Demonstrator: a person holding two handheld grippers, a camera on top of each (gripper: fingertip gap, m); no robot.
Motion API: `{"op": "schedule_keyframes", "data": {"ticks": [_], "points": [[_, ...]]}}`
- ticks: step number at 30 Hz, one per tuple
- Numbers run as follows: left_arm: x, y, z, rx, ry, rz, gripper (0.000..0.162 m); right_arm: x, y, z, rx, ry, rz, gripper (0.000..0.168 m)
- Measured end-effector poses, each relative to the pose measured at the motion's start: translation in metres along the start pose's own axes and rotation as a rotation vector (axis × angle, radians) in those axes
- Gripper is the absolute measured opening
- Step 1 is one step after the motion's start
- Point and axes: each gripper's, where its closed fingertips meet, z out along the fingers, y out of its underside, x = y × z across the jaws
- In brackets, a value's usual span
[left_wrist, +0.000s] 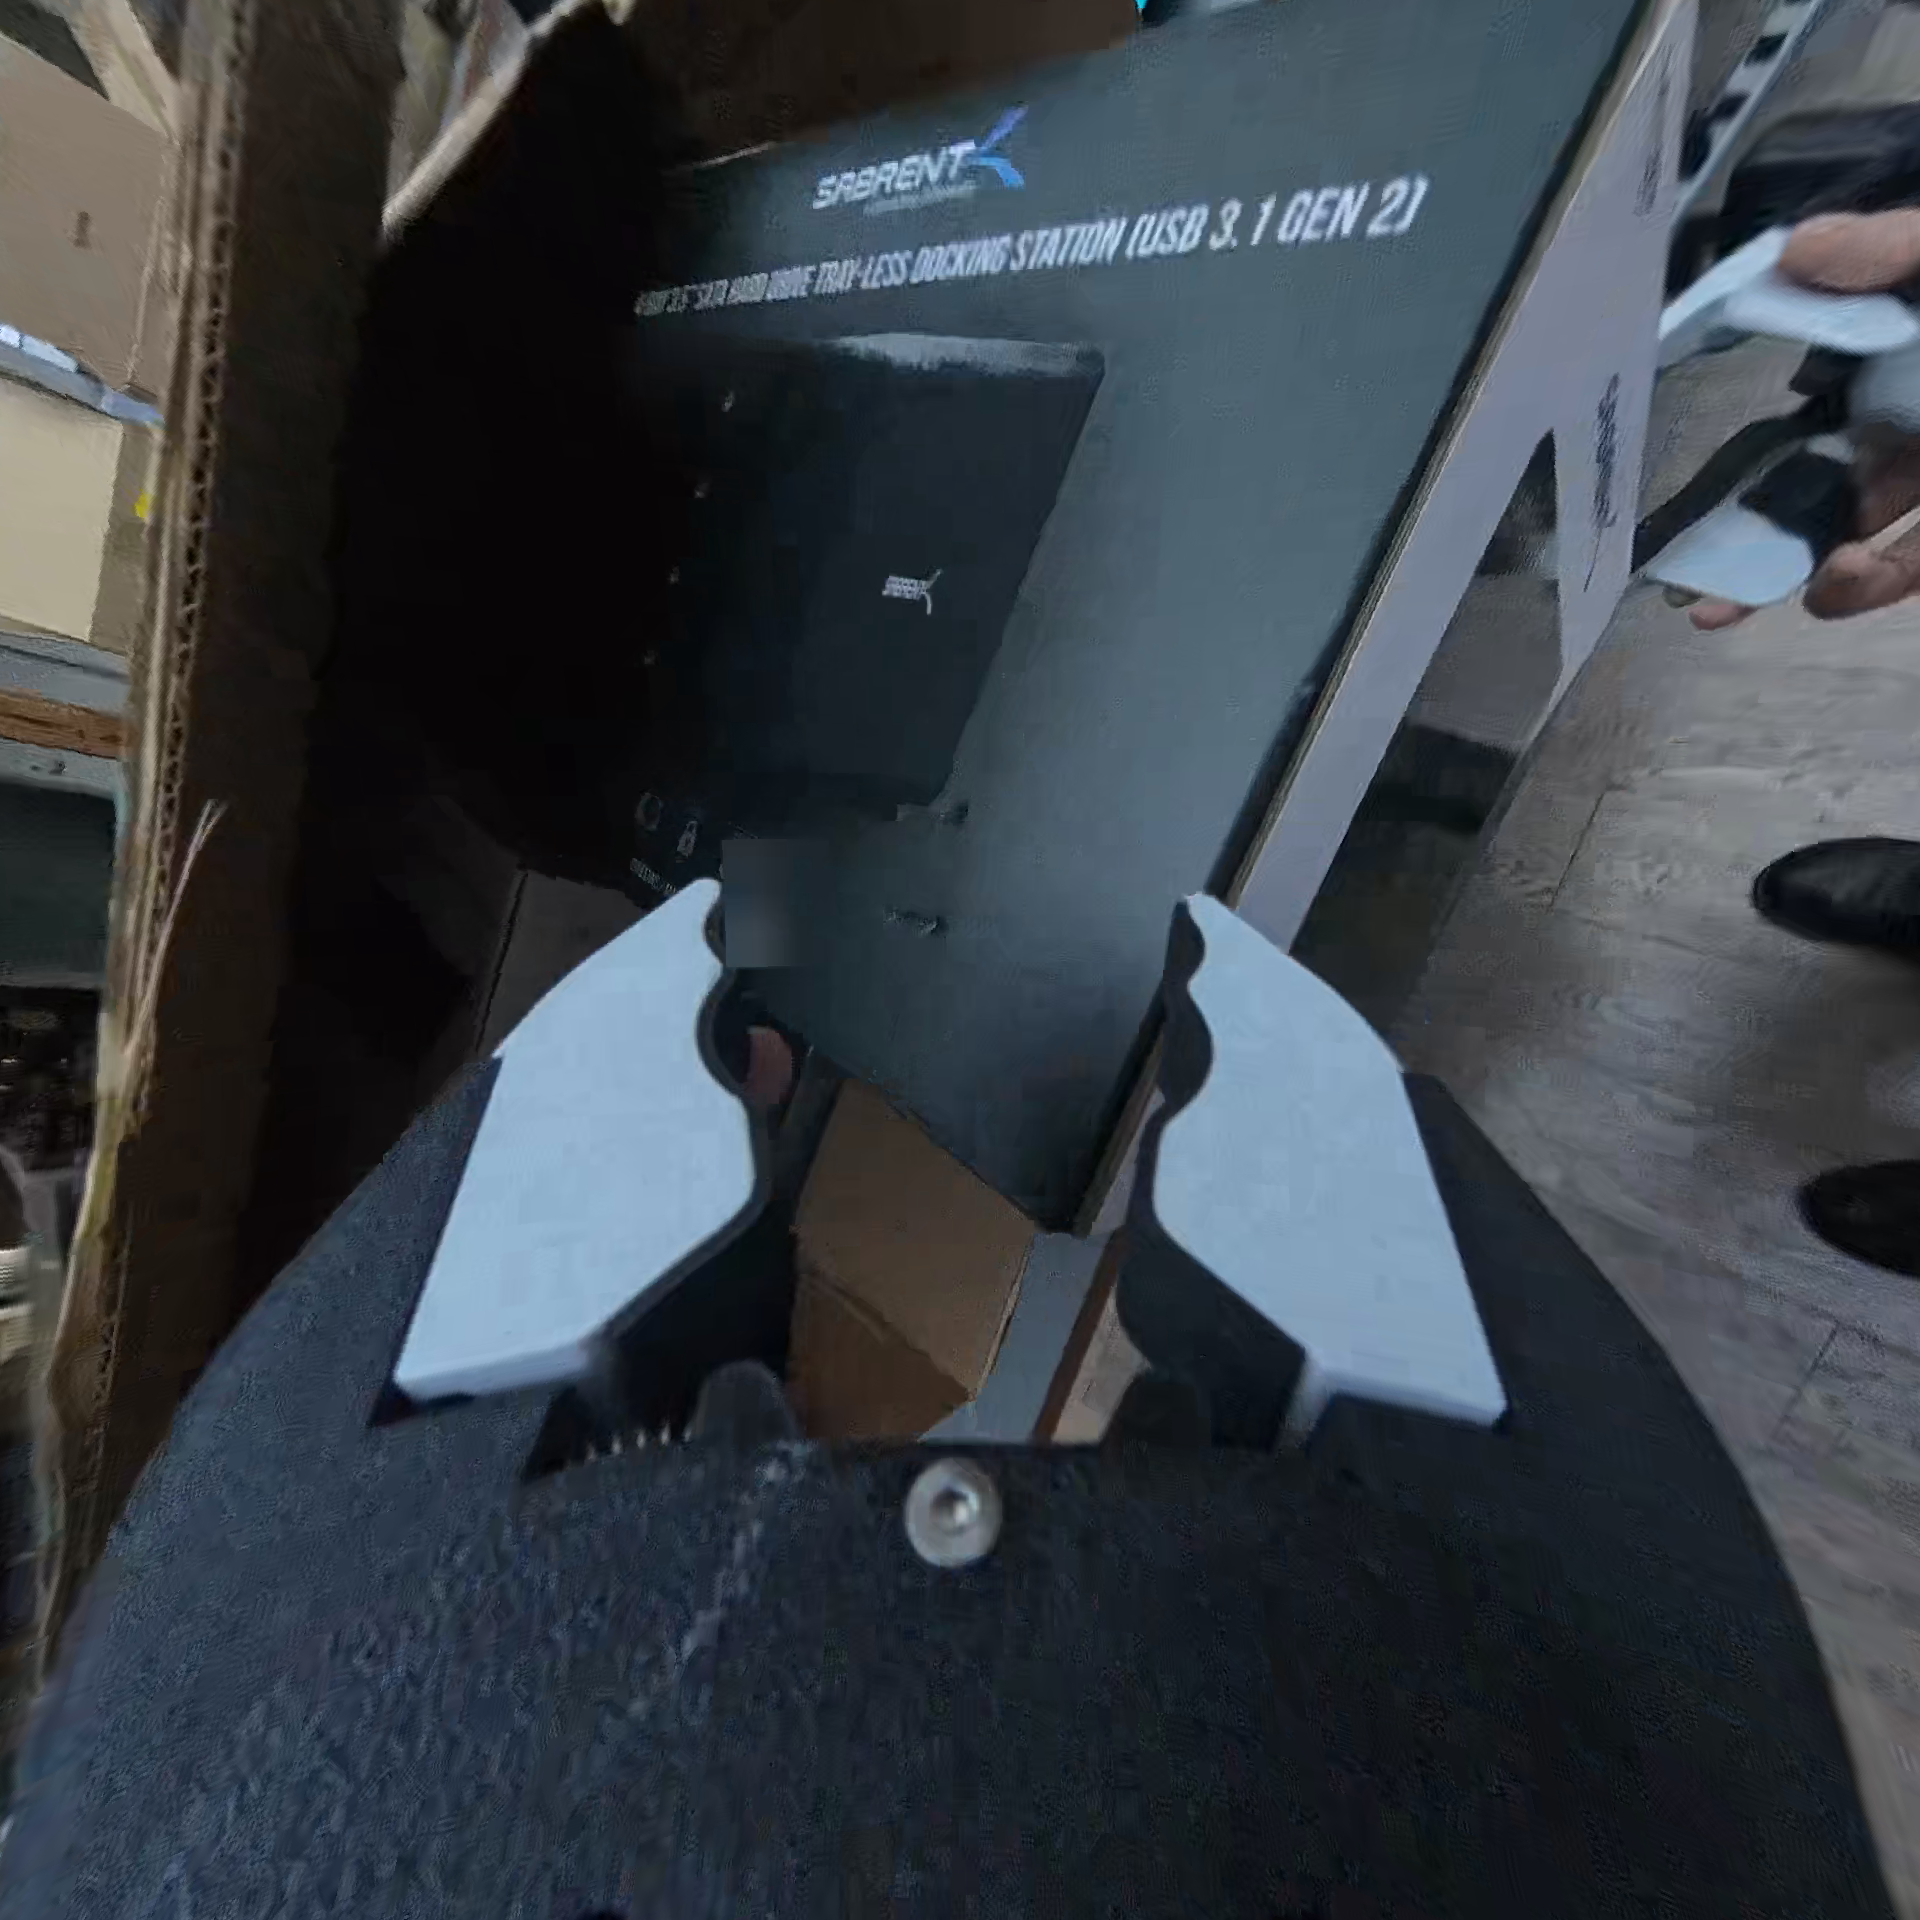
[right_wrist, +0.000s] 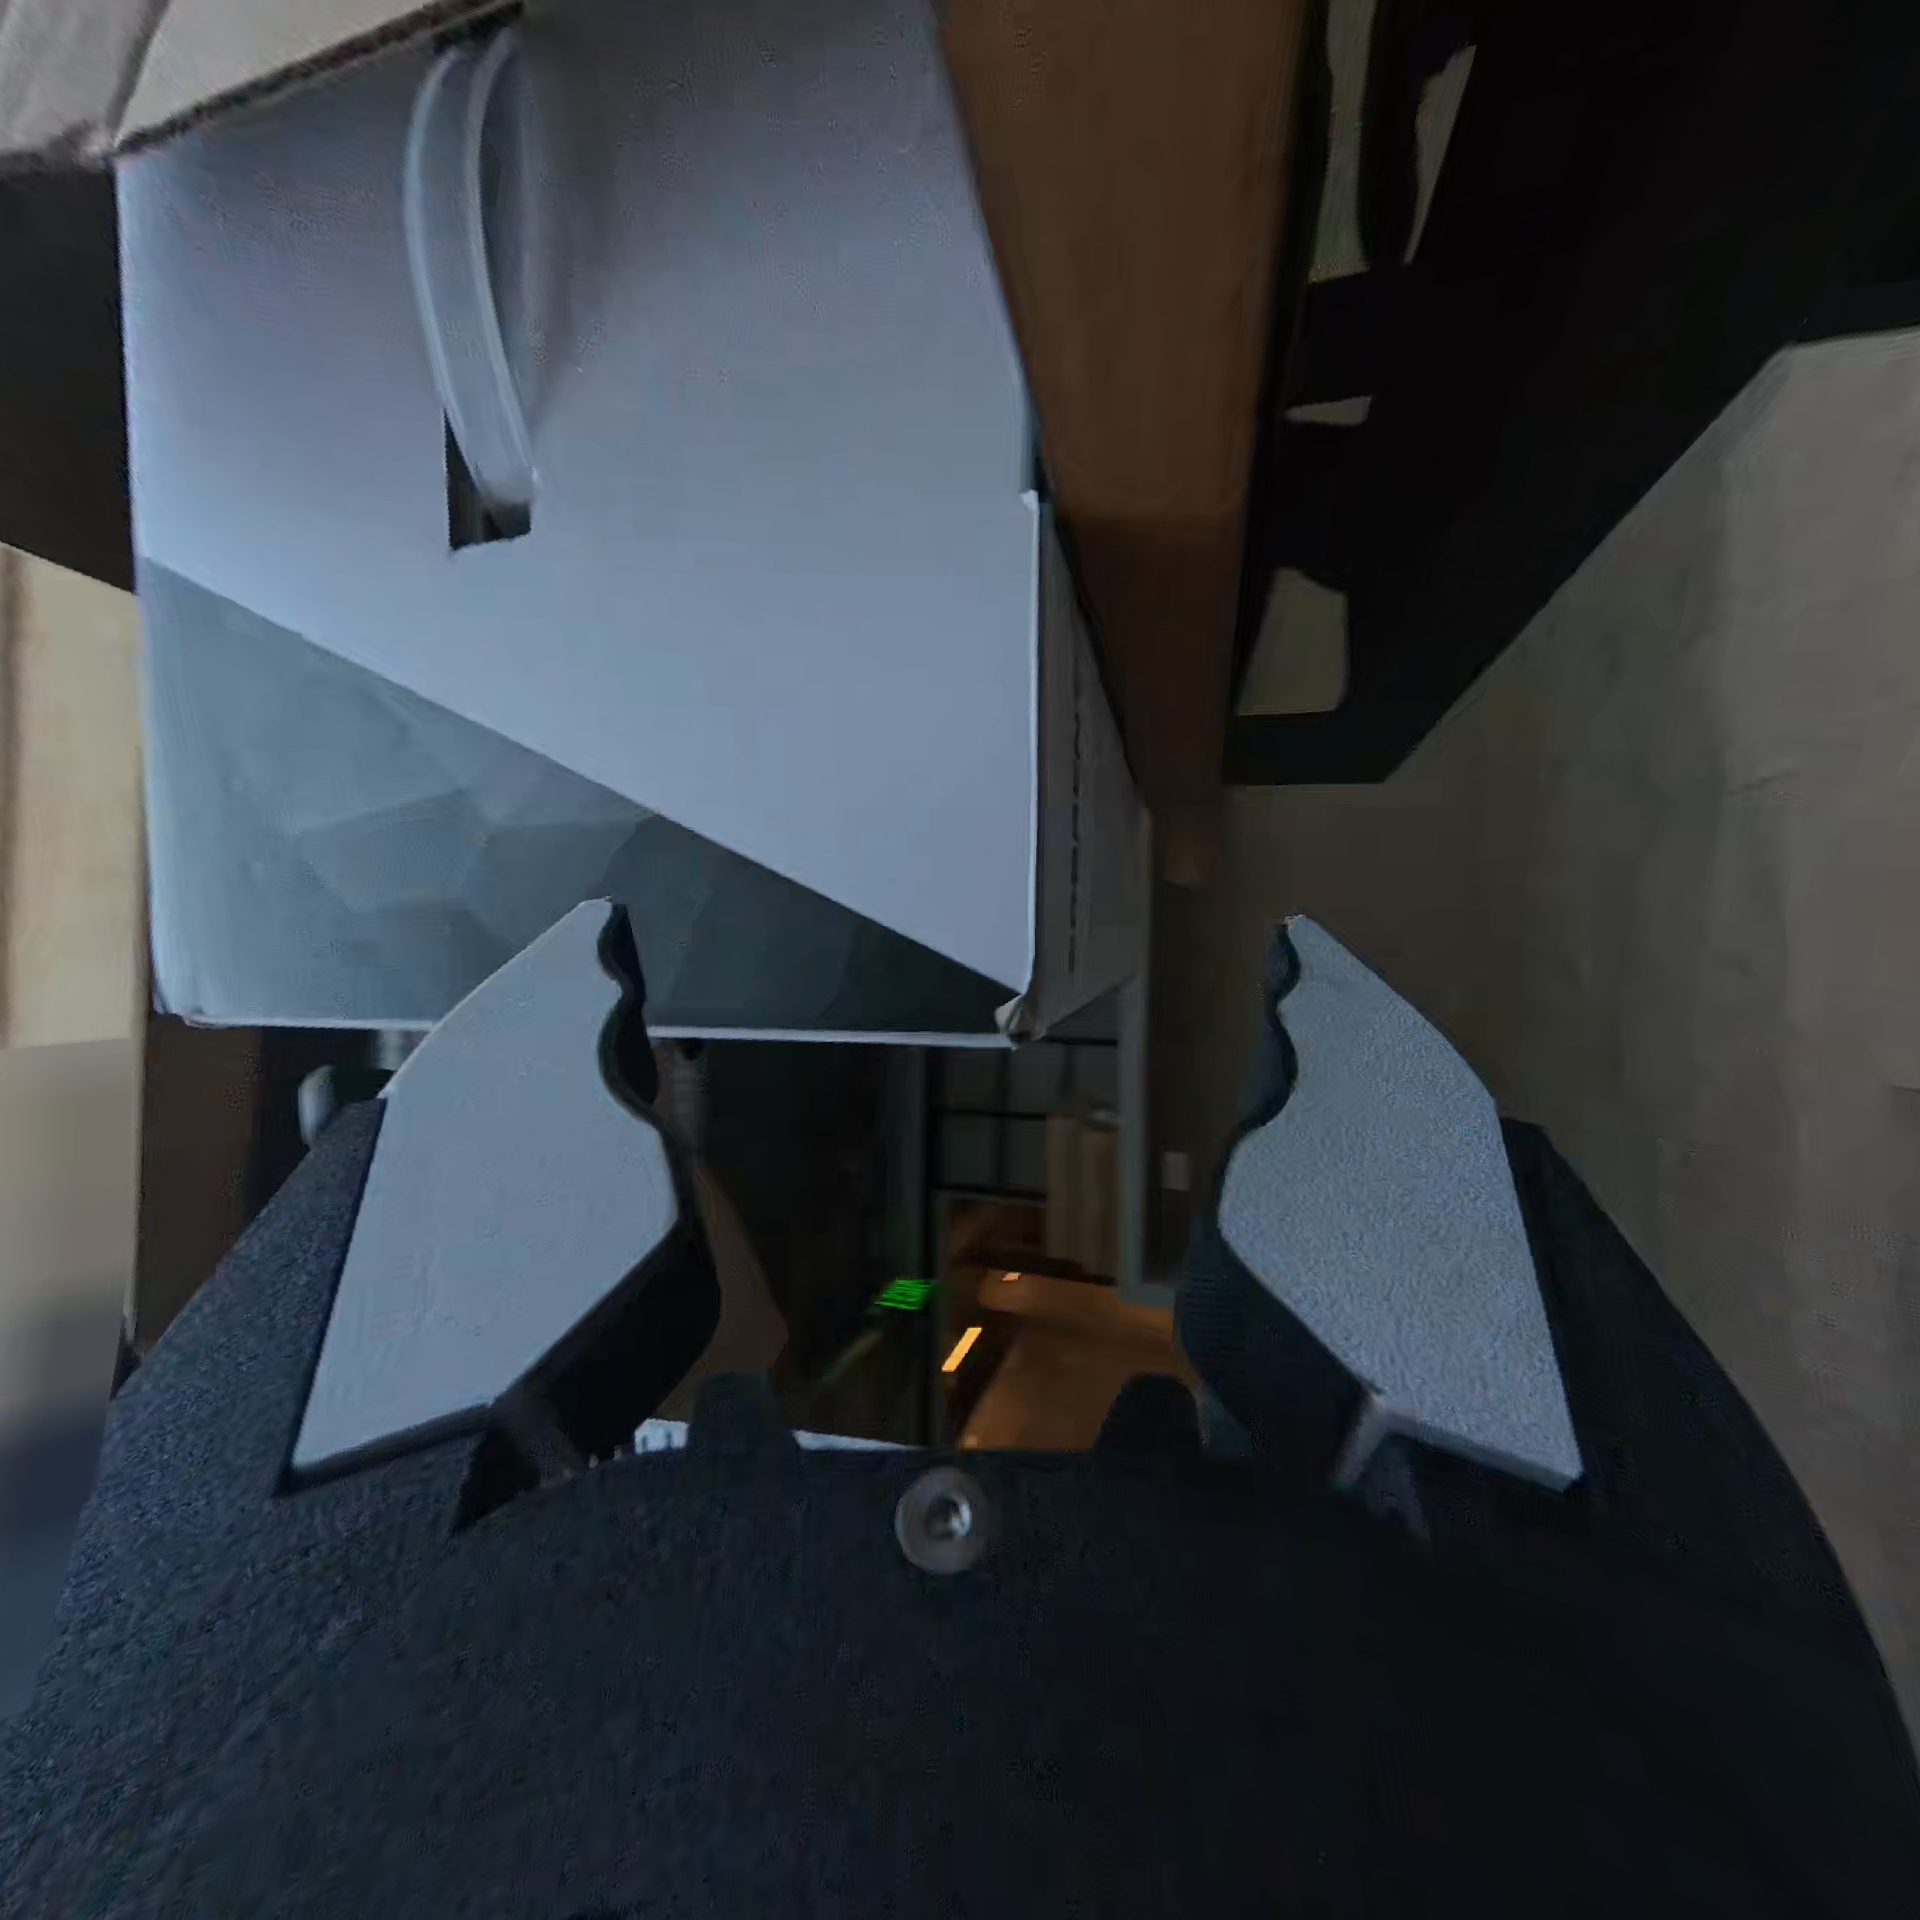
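Left gripper (left_wrist: 951, 935): jaws spread around retail box (left_wrist: 1195, 468) corner (grip unclear).
Right gripper (right_wrist: 951, 914): open, at box's white end.
Handling: likely stiff, bulky; plastic carry handle (right_wrist: 468, 281) offers hold.

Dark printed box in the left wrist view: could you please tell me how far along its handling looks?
Done: the dark box is up, tilted, beside the brown carton. In hand: its lower corner sits between the fingers of the left gripper, though a firm grip is unclear. The right gripper is open at the box's white end. Left: the box rests on no visible surface.
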Motion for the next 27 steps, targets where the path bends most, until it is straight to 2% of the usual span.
{"op": "schedule_keyframes", "data": {"ticks": [1,3,4,6,7,8,11,13,14,15,16,18,21,23,25,26,27], "points": [[0.001,0.005,0.01,-0.057,0.021,0.055,0.076,0.005,0.002,0.008,-0.005,-0.07,0.06,0.108],[0.002,0.008,0.019,-0.113,0.114,0.015,0.07,0.009,0.012,0.028,-0.051,-0.168,0.094,0.109],[0.006,0.01,0.02,-0.144,0.181,-0.028,0.063,0.005,0.013,0.036,-0.052,-0.228,0.108,0.108],[0.02,0.015,0.016,-0.203,0.298,-0.085,0.036,-0.01,0.006,0.043,-0.011,-0.356,0.118,0.093],[0.024,0.015,0.015,-0.206,0.314,-0.102,0.026,-0.015,0.004,0.046,0.006,-0.369,0.099,0.096],[0.024,0.015,0.014,-0.2,0.288,-0.076,0.023,-0.018,0.005,0.048,0.003,-0.353,0.08,0.098],[0.011,0.016,0.012,-0.208,0.158,0.04,0.033,-0.031,0.009,0.053,-0.053,-0.28,0.013,0.111],[0.003,0.02,0.008,-0.216,0.137,0.056,0.045,-0.037,0.013,0.057,-0.086,-0.235,-0.015,0.116],[-0.001,0.026,0.005,-0.23,0.149,0.045,0.055,-0.039,0.015,0.058,-0.08,-0.227,-0.015,0.116],[-0.002,0.04,-0.001,-0.294,0.199,0.047,0.087,-0.04,0.016,0.059,-0.074,-0.224,-0.016,0.116],[-0.01,0.057,-0.006,-0.36,0.193,0.054,0.094,-0.041,0.018,0.06,-0.07,-0.224,-0.017,0.115],[-0.018,0.075,-0.008,-0.361,0.185,0.06,0.1,-0.042,0.021,0.062,-0.058,-0.226,-0.013,0.116],[-0.001,0.055,0.005,-0.253,0.225,0.059,0.099,-0.043,0.022,0.063,-0.045,-0.223,-0.023,0.115],[0.006,0.067,0.015,-0.357,0.207,0.22,0.087,-0.043,0.023,0.063,-0.037,-0.214,-0.036,0.115],[0.008,0.093,0.024,-0.481,0.11,0.454,0.106,-0.047,0.027,0.066,-0.065,-0.197,-0.061,0.114],[0.004,0.103,0.023,-0.547,0.043,0.588,0.109,-0.049,0.03,0.067,-0.086,-0.188,-0.077,0.115],[0.002,0.11,0.023,-0.593,-0.012,0.634,0.11,-0.051,0.033,0.066,-0.101,-0.174,-0.098,0.115]]}}
